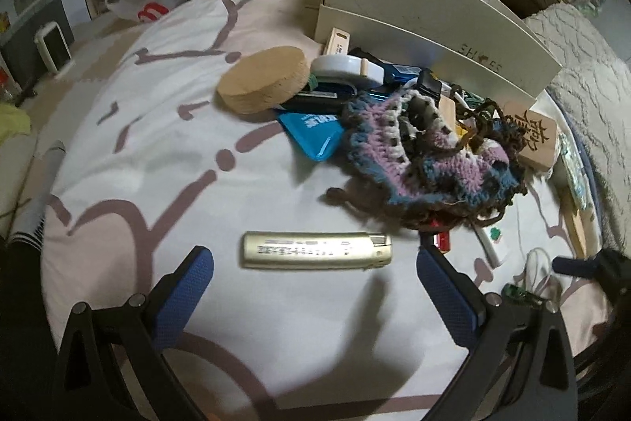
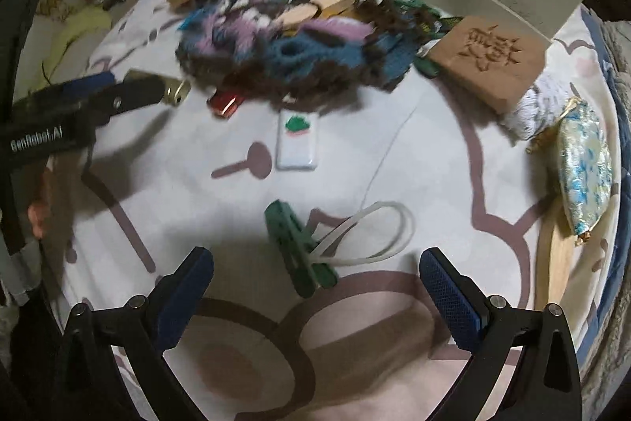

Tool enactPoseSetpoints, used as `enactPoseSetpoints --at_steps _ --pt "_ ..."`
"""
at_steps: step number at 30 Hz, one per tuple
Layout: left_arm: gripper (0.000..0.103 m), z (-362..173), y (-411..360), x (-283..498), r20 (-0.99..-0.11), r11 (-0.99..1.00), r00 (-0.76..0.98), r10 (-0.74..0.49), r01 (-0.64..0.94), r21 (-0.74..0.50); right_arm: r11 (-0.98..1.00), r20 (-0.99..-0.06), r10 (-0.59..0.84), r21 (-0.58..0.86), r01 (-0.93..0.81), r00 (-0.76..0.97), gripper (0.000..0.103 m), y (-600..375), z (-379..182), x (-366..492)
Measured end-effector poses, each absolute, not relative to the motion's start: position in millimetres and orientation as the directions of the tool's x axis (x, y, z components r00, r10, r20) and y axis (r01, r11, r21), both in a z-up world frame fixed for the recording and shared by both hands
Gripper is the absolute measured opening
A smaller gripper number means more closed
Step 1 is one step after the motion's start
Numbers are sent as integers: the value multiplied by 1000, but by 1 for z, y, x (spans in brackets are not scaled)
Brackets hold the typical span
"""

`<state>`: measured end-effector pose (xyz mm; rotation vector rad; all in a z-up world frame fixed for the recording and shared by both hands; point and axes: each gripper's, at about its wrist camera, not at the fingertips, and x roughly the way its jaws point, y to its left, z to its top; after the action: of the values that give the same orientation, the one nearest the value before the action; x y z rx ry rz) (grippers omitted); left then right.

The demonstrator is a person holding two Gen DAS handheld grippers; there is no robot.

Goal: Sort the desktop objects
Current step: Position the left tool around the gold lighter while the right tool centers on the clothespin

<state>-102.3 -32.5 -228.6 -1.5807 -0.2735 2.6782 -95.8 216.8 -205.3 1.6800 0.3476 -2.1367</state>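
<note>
My left hand-held gripper [image 1: 315, 283] is spread wide over the bed [image 1: 157, 160], holding nothing, with the gold lighter [image 1: 316, 250] lying crosswise between its blue fingers [image 1: 189, 287]. My right hand-held gripper [image 2: 315, 287] is also wide and empty, the green clip [image 2: 299, 255] with its white loop [image 2: 378, 235] just ahead. Beyond sits the crochet piece [image 1: 430, 152] atop the clutter, beside the white box [image 1: 434, 14].

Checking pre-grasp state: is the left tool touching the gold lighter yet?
Apart. The left wrist view shows the left tool open, with bare sheet between each blue pad and the ends of the gold lighter lying between them.
</note>
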Motion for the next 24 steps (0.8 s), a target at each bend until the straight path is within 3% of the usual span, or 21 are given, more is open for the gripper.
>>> enactPoseSetpoints --at_steps 15,24 --pt "103 -244 -18 -108 -875 -998 -482 -52 54 30 -938 -975 -3 -75 339 -223 103 261 -210 -124" --pt "103 -246 -33 -103 -883 -995 -460 -91 87 57 -968 -972 43 -98 231 -233 103 293 -211 -144"
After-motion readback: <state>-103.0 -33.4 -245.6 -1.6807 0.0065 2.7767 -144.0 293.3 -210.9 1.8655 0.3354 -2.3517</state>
